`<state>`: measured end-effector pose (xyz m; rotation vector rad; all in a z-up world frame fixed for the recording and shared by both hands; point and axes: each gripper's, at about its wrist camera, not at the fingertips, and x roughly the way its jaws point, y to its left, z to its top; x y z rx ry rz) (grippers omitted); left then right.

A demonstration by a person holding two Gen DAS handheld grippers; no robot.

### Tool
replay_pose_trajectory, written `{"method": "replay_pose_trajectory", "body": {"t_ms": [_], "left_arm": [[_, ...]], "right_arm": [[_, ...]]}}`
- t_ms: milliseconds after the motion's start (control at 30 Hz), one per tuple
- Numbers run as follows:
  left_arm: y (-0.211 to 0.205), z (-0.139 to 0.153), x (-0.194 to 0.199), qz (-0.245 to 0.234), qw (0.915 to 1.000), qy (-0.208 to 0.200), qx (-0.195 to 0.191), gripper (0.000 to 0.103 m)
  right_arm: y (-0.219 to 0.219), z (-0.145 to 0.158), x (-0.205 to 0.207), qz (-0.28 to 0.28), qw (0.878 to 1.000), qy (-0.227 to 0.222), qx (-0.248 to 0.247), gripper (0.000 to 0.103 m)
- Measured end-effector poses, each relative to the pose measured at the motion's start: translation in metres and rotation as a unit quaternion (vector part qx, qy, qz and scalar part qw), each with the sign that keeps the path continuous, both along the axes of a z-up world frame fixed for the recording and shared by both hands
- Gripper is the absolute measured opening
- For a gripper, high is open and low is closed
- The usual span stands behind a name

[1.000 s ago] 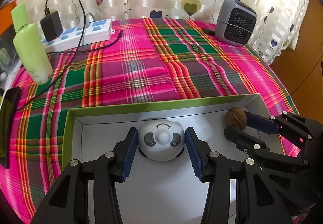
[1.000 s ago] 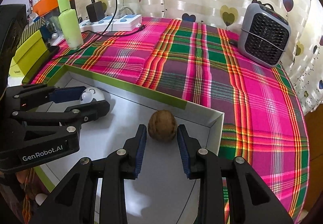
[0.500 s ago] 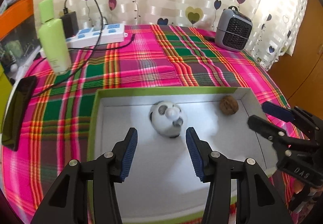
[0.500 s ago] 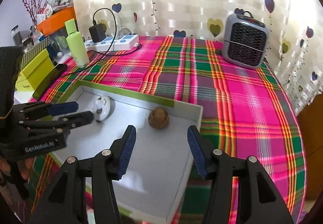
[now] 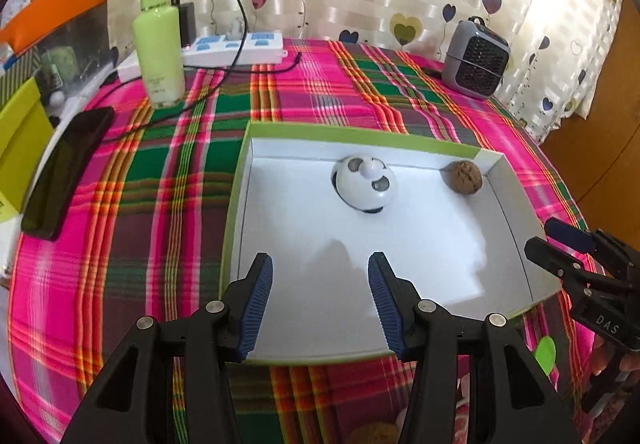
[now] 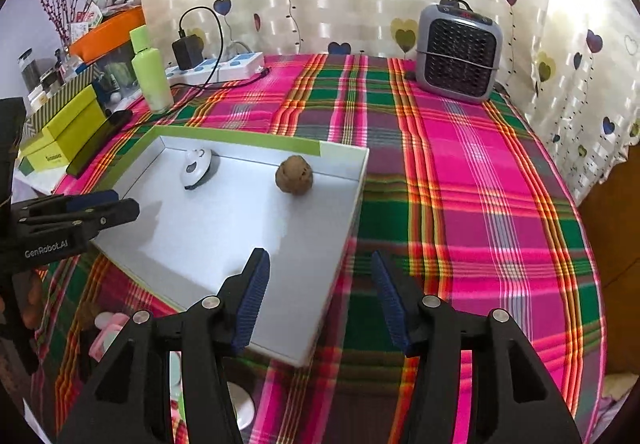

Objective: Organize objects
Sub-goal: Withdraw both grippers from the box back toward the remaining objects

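A heater (image 6: 458, 54) is standing at the far right of the plaid cloth (image 6: 460, 184), a green bottle (image 5: 159, 44) and power strip (image 5: 234, 50) at the far left. Inside the tray (image 5: 236, 204), the panda toy (image 5: 365, 184) and walnut (image 5: 463, 177) are lying by the far wall, nothing blocking them. The left gripper (image 5: 320, 286) and right gripper (image 6: 318, 284) are hovering over the near edge, tilted down, both open and holding nothing.

Both grippers angled down w/ jaws apart & nothing between them: left gripper (image 5: 320, 298) at the near left, right gripper (image 6: 320, 298) at the near right.
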<state>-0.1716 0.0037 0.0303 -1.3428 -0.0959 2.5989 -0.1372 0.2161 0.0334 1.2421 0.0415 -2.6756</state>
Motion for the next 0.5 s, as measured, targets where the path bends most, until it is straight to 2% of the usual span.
{"method": "replay_pose_trajectory", "body": {"t_ms": [500], "left_arm": [[0.004,-0.001,0.017,0.002,1.0,-0.006,0.003,0.049]], "right_arm": [[0.015,-0.01,0.002,-0.024,0.999,-0.022,-0.005,0.054]]}}
